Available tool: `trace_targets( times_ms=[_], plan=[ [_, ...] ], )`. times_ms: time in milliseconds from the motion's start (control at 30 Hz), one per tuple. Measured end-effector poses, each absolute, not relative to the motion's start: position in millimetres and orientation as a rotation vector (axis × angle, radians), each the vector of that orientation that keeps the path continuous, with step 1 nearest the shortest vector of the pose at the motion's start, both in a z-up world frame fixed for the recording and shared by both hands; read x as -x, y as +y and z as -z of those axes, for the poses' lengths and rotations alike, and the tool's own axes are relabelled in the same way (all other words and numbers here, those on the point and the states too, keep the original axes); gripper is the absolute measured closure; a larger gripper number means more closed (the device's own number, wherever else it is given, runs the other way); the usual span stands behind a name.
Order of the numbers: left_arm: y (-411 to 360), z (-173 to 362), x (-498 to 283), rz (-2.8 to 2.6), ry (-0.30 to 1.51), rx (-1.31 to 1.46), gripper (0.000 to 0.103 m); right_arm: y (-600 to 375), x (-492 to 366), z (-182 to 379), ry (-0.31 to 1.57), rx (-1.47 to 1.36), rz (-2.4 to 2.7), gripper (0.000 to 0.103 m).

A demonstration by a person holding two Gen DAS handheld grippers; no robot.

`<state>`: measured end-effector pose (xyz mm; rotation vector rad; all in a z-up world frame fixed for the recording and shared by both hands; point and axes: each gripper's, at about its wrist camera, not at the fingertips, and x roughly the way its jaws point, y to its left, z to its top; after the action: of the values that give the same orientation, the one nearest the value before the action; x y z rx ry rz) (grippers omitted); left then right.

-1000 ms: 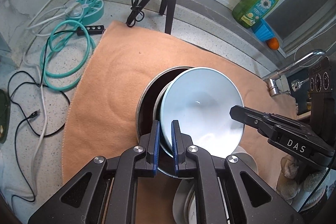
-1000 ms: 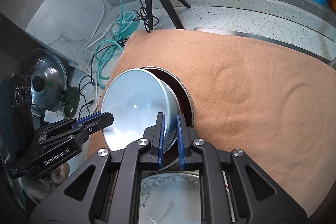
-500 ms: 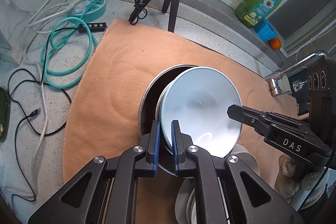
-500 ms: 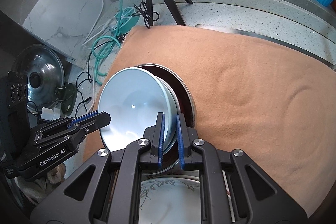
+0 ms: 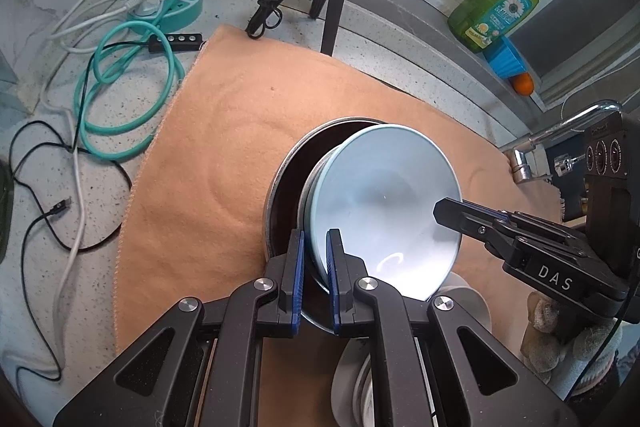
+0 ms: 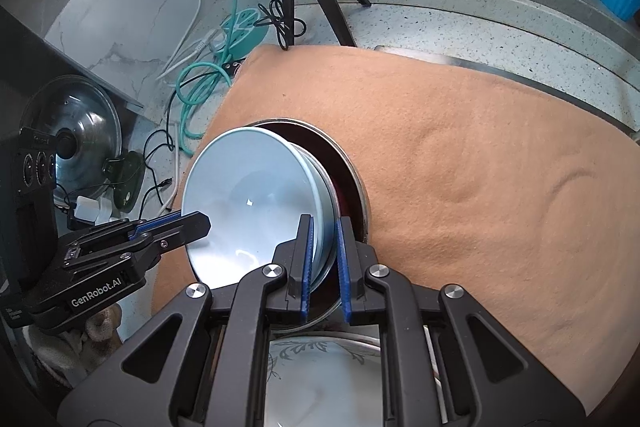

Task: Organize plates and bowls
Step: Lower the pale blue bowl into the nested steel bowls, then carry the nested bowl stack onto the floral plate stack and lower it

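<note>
While both grippers pinch the rims of the dishes, the light blue bowl [image 5: 384, 203] sits tipped inside the dark metal-rimmed pan [image 5: 294, 171], and that pan rests on the orange felt cloth [image 5: 224, 147]. In the left wrist view, the left gripper [image 5: 314, 259] has its blue pads [image 5: 297, 267] nearly together, one on each side of the bowl's rim at the bowl's 7 o'clock edge; the outer pad seems to sit between bowl and pan wall, but I cannot tell for sure. In the right wrist view, the right gripper [image 6: 323, 255] pinches the stacked rim at the bowl's 5 o'clock edge, jaws narrow too, and a second thin rim shows under the blue one, so it may be two bowls nested. Each gripper holds one side, so neither is nearer; the bowl lies straight ahead of both, with its open face leaning toward the left gripper's side. It looks smooth, shiny and slippery, round with no long side. Under the right gripper is a white plate with a grey leaf pattern [image 6: 320, 375]. I think the next move is to lift the bowl up out of the pan, and both sides should rise together or it may slide.
</note>
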<state>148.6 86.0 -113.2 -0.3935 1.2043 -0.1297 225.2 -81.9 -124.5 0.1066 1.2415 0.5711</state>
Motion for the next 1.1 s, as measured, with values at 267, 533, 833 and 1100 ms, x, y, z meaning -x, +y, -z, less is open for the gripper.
trace_targets(
  times_ms=[267, 533, 833, 1100],
  plan=[
    [91, 106, -144, 0.129, 1.187, 0.401, 0.093, -90, -224, 120, 1.229, -0.137, -0.579, 0.091],
    [114, 97, -135, 0.085, 1.127, 0.428, 0.093, -112, -221, 105, 1.170, -0.193, -0.569, 0.088],
    [124, 110, -133, 0.081, 1.154, 0.480, 0.093, -128, -227, 121, 1.199, -0.215, -0.532, 0.088],
    [116, 119, -138, 0.091, 1.177, 0.478, 0.093, -124, -229, 136, 1.243, -0.255, -0.550, 0.088]
  ],
)
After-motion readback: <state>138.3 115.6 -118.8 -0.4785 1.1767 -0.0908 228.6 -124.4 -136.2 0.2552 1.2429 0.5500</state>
